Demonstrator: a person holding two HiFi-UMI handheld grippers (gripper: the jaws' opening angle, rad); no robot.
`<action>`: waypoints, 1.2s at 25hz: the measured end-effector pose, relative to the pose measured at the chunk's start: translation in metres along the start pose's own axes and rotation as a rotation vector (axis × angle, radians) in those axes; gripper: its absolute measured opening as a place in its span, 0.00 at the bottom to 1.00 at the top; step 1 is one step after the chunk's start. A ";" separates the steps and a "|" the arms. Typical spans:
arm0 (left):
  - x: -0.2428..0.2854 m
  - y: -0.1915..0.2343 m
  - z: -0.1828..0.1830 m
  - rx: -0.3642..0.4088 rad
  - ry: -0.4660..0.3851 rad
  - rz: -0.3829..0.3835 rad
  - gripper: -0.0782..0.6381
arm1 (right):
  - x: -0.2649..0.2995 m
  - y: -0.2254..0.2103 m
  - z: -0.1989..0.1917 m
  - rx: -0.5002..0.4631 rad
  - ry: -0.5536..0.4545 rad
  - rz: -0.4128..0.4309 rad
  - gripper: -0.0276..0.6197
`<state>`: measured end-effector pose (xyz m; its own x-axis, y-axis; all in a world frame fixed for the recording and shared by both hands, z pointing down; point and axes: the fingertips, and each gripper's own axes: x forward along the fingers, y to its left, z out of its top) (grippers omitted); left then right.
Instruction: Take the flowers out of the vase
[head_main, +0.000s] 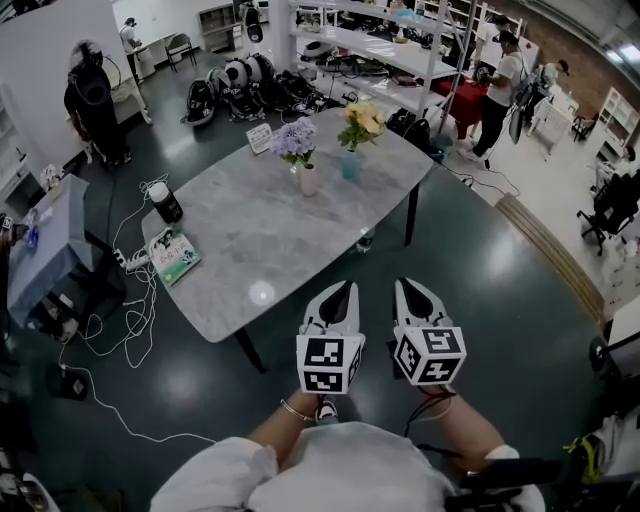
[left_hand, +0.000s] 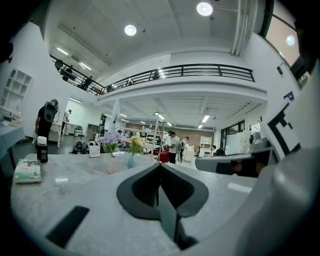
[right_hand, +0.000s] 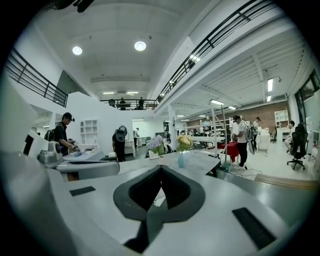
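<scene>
Two vases stand at the far end of a grey marble table (head_main: 260, 235). Purple flowers (head_main: 295, 140) sit in a pink vase (head_main: 309, 180); yellow flowers (head_main: 362, 121) sit in a light blue vase (head_main: 349, 165). Both bunches also show far ahead in the gripper views: purple flowers (left_hand: 109, 141), yellow flowers (left_hand: 135, 143), purple flowers (right_hand: 156, 144), yellow flowers (right_hand: 184, 142). My left gripper (head_main: 349, 287) and right gripper (head_main: 407, 284) are held side by side at the table's near corner, well short of the vases. Both are shut with nothing between their jaws.
On the table's left end lie a book (head_main: 174, 255) and a dark bottle (head_main: 165, 201); a small card (head_main: 260, 138) stands behind the purple flowers. Cables (head_main: 110, 320) trail over the floor at left. People stand at the shelves (head_main: 500, 90) beyond the table.
</scene>
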<state>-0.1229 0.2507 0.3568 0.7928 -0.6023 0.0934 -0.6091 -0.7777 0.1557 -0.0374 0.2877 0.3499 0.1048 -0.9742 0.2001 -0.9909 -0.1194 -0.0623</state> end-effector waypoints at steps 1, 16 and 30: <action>0.004 0.003 -0.001 -0.002 0.004 0.001 0.11 | 0.006 -0.001 -0.001 0.000 0.006 0.000 0.05; 0.045 0.039 -0.001 0.017 0.032 0.015 0.11 | 0.072 -0.013 0.006 -0.003 0.034 0.012 0.05; 0.111 0.070 0.001 0.034 0.018 0.145 0.11 | 0.151 -0.061 0.006 0.033 0.059 0.065 0.05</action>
<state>-0.0772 0.1290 0.3772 0.6967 -0.7054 0.1303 -0.7172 -0.6888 0.1058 0.0397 0.1470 0.3782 0.0342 -0.9672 0.2517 -0.9920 -0.0635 -0.1092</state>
